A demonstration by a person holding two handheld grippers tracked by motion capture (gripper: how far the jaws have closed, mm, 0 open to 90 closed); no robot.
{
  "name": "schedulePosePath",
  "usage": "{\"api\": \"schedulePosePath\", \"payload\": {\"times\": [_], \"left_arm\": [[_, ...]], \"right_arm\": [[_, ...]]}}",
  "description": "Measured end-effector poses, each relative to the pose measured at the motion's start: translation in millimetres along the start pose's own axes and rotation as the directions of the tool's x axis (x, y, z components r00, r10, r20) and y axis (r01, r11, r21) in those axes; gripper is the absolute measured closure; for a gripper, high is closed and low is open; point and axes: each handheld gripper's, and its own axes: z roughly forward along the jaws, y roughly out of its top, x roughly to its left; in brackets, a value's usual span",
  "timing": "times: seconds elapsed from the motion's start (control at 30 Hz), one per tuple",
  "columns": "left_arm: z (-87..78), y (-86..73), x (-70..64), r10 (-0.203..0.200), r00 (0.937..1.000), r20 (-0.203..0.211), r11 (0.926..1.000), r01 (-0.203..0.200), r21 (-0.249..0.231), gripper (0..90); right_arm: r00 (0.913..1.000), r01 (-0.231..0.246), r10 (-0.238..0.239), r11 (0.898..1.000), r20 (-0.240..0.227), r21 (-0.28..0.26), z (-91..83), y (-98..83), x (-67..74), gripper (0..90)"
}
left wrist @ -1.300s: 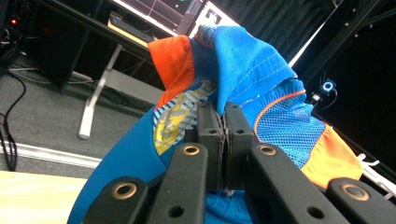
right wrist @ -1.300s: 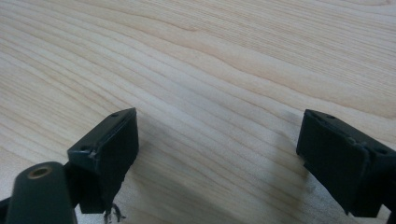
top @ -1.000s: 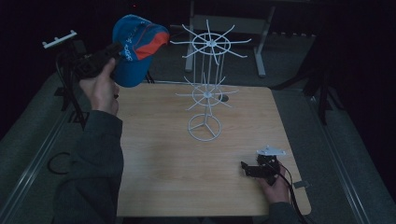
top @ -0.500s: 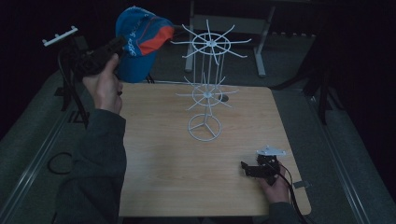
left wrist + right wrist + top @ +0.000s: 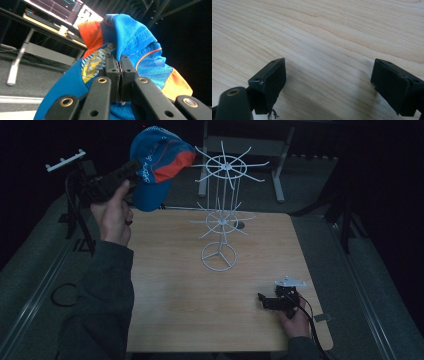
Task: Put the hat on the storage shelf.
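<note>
A blue cap with an orange brim [image 5: 157,165] hangs in the air above the table's far left corner, level with the top ring of the white wire rack [image 5: 222,215] and just left of it. My left gripper [image 5: 134,170] is shut on the cap's fabric. In the left gripper view the jaws [image 5: 119,60] pinch a fold of the cap [image 5: 135,35] tight. My right gripper [image 5: 262,299] rests on the wooden table [image 5: 175,295] near the front right corner. It stands open with bare wood between its fingers [image 5: 328,75].
The rack stands at the table's far middle, with spokes sticking out at two levels. A dark stand with a white bracket [image 5: 65,160] rises at the left behind my left hand. A metal frame's leg [image 5: 277,175] stands beyond the table. A cable loop [image 5: 62,295] lies on the floor at left.
The left hand has lifted the cap a little higher and slightly toward the rack's top ring. The right gripper has stayed in place.
</note>
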Motion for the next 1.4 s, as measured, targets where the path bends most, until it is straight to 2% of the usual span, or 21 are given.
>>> {"api": "schedulePosePath", "payload": {"times": [0.13,0.3,0.37,0.43,0.53,0.63,0.73,0.8,0.9,0.97,1.0,1.1,1.2,1.3,1.33,1.4], "left_arm": [[-3.7,-2.7,2.2,0.003,0.9995,0.031,0.9999,-0.003,0.014,88.7],[-7.5,-6.7,7.3,0.014,0.9990,0.042,0.9990,-0.015,0.043,88.6],[-8.4,-8.4,8.7,0.029,0.9987,0.042,0.9978,-0.031,0.059,88.6],[-9.4,-10.1,8.3,0.062,0.9964,0.057,0.9945,-0.066,0.081,88.4],[-10.8,-13.2,10.8,0.062,0.9955,0.071,0.9934,-0.068,0.092,88.3],[-12.1,-17.0,15.0,0.064,0.9956,0.069,0.9921,-0.071,0.104,88.2],[-13.6,-22.7,19.6,0.094,0.9934,0.065,0.9865,-0.102,0.129,88.0],[-15.4,-26.0,22.4,0.090,0.9927,0.080,0.9869,-0.100,0.127,87.7],[-16.5,-29.3,25.0,0.098,0.9922,0.078,0.9853,-0.107,0.133,87.3],[-17.3,-33.1,27.2,0.114,0.9907,0.074,0.9811,-0.124,0.149,87.2],[-18.3,-38.1,30.2,0.115,0.9898,0.084,0.9800,-0.127,0.153,86.7],[-18.7,-42.8,33.3,0.118,0.9898,0.080,0.9772,-0.130,0.168,86.1],[-17.5,-53.9,38.1,0.135,0.9867,0.091,0.9692,-0.150,0.195,86.0],[-16.2,-59.1,40.3,0.140,0.9857,0.094,0.9655,-0.157,0.208,86.2],[-14.5,-63.3,40.8,0.153,0.9835,0.096,0.9600,-0.171,0.222,86.2],[-13.8,-66.5,41.1,0.157,0.9821,0.103,0.9590,-0.177,0.222,85.9]], "right_arm": [[1.0000,0.001,-0.001,1.000,0.000,0.000,0.0,0.0,-0.1,12.7],[1.0000,0.001,-0.001,1.000,0.000,-0.001,0.1,0.0,0.0,12.7],[1.0000,0.000,0.000,1.000,0.000,-0.001,0.1,0.0,0.0,12.7],[1.0000,-0.002,0.002,1.000,0.000,0.000,0.0,0.0,0.1,12.7],[1.0000,-0.001,0.001,1.000,-0.001,-0.001,0.0,0.1,0.1,12.7],[1.0000,0.000,0.000,1.000,0.000,-0.002,0.1,0.1,0.0,12.7],[1.0000,-0.002,0.002,1.000,0.000,-0.002,0.1,0.1,0.1,12.7],[1.0000,-0.002,0.002,1.000,0.000,-0.002,0.1,0.1,0.1,12.7],[1.0000,-0.002,0.002,1.000,0.000,-0.003,0.1,0.1,0.1,12.7],[1.0000,-0.002,0.002,1.000,0.000,-0.002,0.0,0.1,0.1,12.7],[1.0000,-0.002,0.002,1.000,0.000,-0.002,0.1,0.1,0.1,12.7],[1.0000,-0.002,0.002,1.000,0.000,-0.002,0.1,0.1,0.1,12.7],[1.0000,-0.002,0.002,1.000,0.000,-0.003,0.1,0.1,0.1,12.7],[1.0000,-0.002,0.002,1.000,0.000,-0.004,0.2,0.0,0.1,12.7],[1.0000,-0.002,0.002,1.000,0.000,-0.004,0.2,0.0,0.1,12.7],[1.0000,-0.002,0.002,1.000,0.000,-0.003,0.2,0.0,0.1,12.7]]}}
